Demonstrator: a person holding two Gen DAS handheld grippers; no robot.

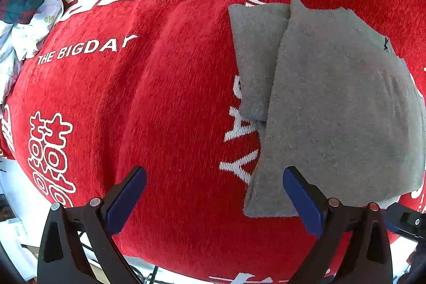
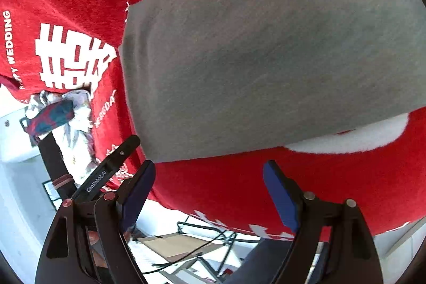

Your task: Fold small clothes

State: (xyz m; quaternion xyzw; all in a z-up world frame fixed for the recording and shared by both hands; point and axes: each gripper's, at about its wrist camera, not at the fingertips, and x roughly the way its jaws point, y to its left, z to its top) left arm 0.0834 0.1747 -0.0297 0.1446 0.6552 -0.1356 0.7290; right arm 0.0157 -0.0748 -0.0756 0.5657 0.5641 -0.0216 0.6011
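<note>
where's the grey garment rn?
The grey garment lies folded on the red printed cloth, right side of the left wrist view, beside the open left gripper; it fills the right wrist view's upper half.

The red cloth [image 1: 165, 103] covering the surface is seen as a napped, towel-like fabric with a fine ribbed pile, matt throughout; its white lettering [image 1: 85, 49] looks woven or flocked into the same fuzzy texture. The folded grey garment [image 1: 332, 111] is shown as a soft, matt knit with a slightly fleecy, heathered face. A pile of thin printed cloth [image 1: 32, 28] is seen at the edge, smoother and crumpled, with a dark plaid piece [image 1: 21, 4] on it. The left gripper [image 1: 214, 193] and right gripper [image 2: 209, 189] are made of matt black plastic, with dull blue rubbery pads [image 1: 300, 201] and small shiny metal rivets [image 1: 333, 202].
</note>
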